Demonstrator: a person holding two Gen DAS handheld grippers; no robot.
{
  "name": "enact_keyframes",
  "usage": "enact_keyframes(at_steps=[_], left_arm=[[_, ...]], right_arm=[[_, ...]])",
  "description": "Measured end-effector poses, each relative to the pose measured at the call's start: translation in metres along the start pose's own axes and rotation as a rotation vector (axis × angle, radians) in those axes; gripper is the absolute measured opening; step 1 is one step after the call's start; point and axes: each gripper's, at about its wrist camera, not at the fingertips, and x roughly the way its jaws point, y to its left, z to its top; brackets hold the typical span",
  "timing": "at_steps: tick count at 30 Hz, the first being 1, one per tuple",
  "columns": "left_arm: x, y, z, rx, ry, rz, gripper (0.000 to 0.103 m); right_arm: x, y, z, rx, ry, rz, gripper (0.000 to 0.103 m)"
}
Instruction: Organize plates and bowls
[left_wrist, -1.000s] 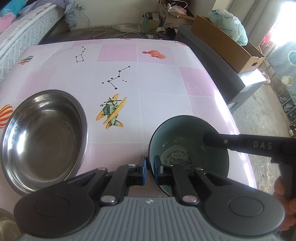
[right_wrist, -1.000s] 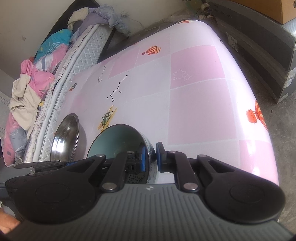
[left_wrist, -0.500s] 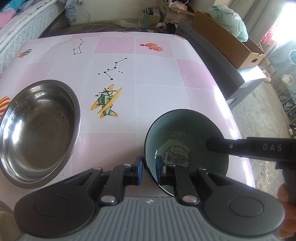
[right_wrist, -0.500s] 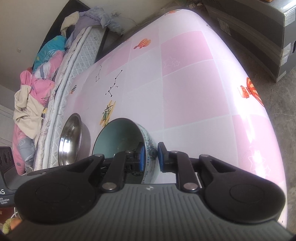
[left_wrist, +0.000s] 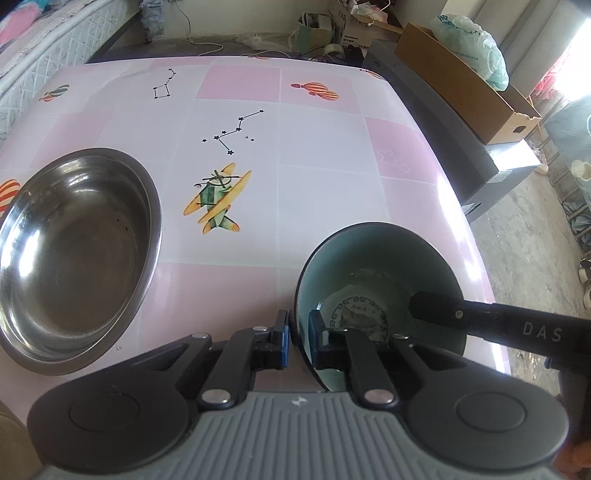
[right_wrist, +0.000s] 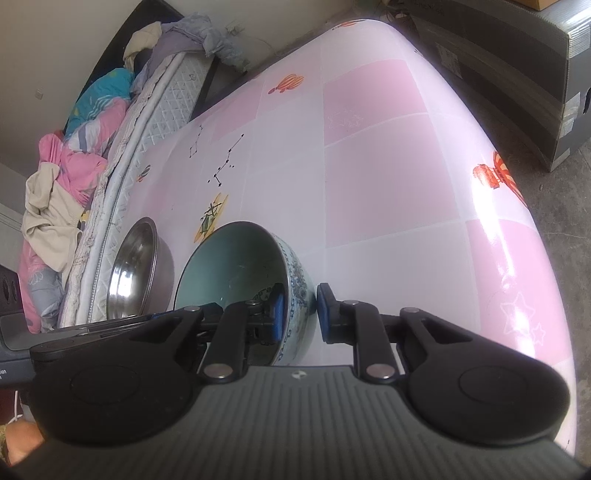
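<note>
A teal-lined ceramic bowl (left_wrist: 380, 288) with a blue-and-white patterned outside (right_wrist: 236, 266) is at the table's near right. My left gripper (left_wrist: 297, 341) is shut on its near rim. My right gripper (right_wrist: 298, 312) straddles the opposite rim with its jaws spread a little, a gap showing beside the outer pad; its inner finger (left_wrist: 443, 308) reaches into the bowl. A large steel bowl (left_wrist: 70, 251) sits on the table to the left; it also shows in the right wrist view (right_wrist: 136, 269).
The table (left_wrist: 325, 155) has a pink-and-white checked cloth with printed planes and balloons. A mattress with clothes (right_wrist: 92, 147) runs along its left side. A grey box (left_wrist: 461, 122) carrying a cardboard box (left_wrist: 465, 81) stands to the right.
The right gripper's jaws have opened slightly off the ceramic bowl's rim. The left gripper stays shut on the bowl, which has shifted a little in view.
</note>
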Motion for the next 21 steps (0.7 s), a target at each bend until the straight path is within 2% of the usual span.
enact_keyframes(at_steps=[6,21], left_arm=[[0.004,0.006,0.001,-0.039,0.011,-0.029,0.01],[-0.007,0.012,0.001,-0.046,-0.013,-0.042,0.011]], right_arm=[[0.004,0.004,-0.001,-0.01,-0.021,-0.015,0.017],[0.002,0.015,0.005,-0.05,-0.054,-0.038,0.01]])
